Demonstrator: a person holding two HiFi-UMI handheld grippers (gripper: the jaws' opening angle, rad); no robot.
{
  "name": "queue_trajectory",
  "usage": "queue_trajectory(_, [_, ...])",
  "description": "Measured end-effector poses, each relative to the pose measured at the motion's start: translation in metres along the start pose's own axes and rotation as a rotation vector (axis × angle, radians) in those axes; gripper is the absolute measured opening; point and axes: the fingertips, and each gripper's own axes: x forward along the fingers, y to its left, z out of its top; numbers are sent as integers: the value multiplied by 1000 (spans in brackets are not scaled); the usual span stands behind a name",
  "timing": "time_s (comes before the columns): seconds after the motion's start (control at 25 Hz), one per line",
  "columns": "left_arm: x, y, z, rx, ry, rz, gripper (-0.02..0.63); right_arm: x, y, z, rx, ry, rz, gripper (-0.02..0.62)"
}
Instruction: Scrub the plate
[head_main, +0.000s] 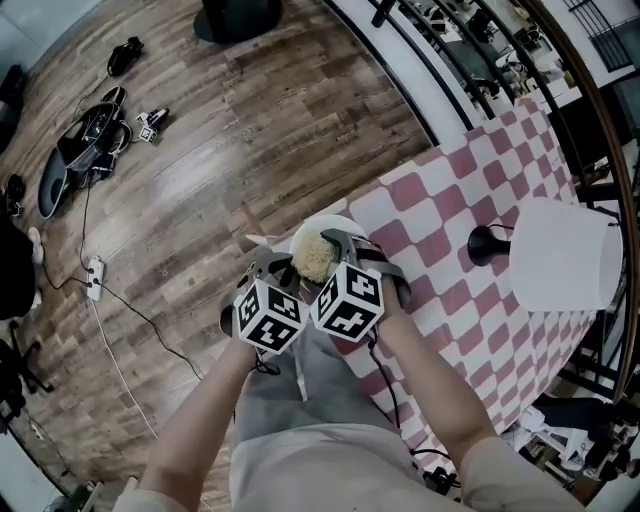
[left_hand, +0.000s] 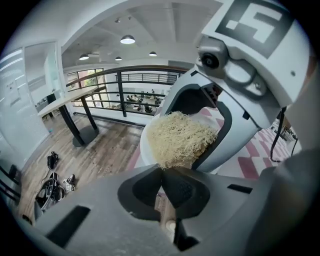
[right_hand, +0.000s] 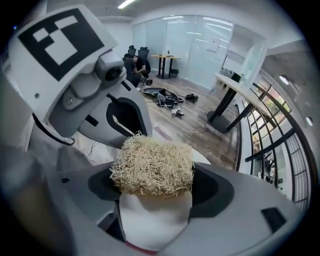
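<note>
A white plate (head_main: 330, 226) is at the near corner of the checked table, and my left gripper (head_main: 272, 268) is shut on its near rim. In the left gripper view the dark pads (left_hand: 182, 190) meet on the plate (left_hand: 146, 146). My right gripper (head_main: 335, 245) is shut on a straw-coloured loofah scrubber (head_main: 313, 256) that lies against the plate's face. In the right gripper view the scrubber (right_hand: 152, 165) fills the gap between the jaws, with the white plate (right_hand: 155, 217) under it. The scrubber (left_hand: 180, 137) also shows in the left gripper view, above the jaws.
A pink-and-white checked cloth (head_main: 450, 200) covers the table. A lamp with a white shade (head_main: 565, 255) and a black base (head_main: 485, 245) stands to the right. On the wooden floor to the left lie bags and cables (head_main: 80, 150) and a power strip (head_main: 95, 278). A railing runs behind the table.
</note>
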Motion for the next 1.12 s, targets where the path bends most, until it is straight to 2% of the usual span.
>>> queue_trajectory(0.16, [-2, 2, 0, -25, -10, 2, 12, -2, -5, -9, 12, 14, -13, 361])
queue_trajectory(0.44, [-2, 2, 0, -42, -17, -3, 12, -24, -29, -44, 139, 24, -61, 362])
queue_trajectory(0.64, [0, 2, 0, -32, -19, -7, 12, -38, -51, -70, 209, 69, -154, 362])
queue_trajectory(0.76, [-1, 1, -1, -38, -11, -17, 12, -60, -67, -65, 248, 22, -245, 362])
queue_trajectory(0.84, [-1, 1, 0, -37, -11, -19, 12, -76, -67, -46, 227, -46, -274, 361])
queue_trajectory(0.96, [-1, 2, 0, -48, -19, -20, 12, -82, -41, -11, 158, -128, -212, 362])
queue_trajectory(1.12, [-1, 1, -1, -56, -25, -24, 12, -56, 11, 6, 91, -78, -85, 362])
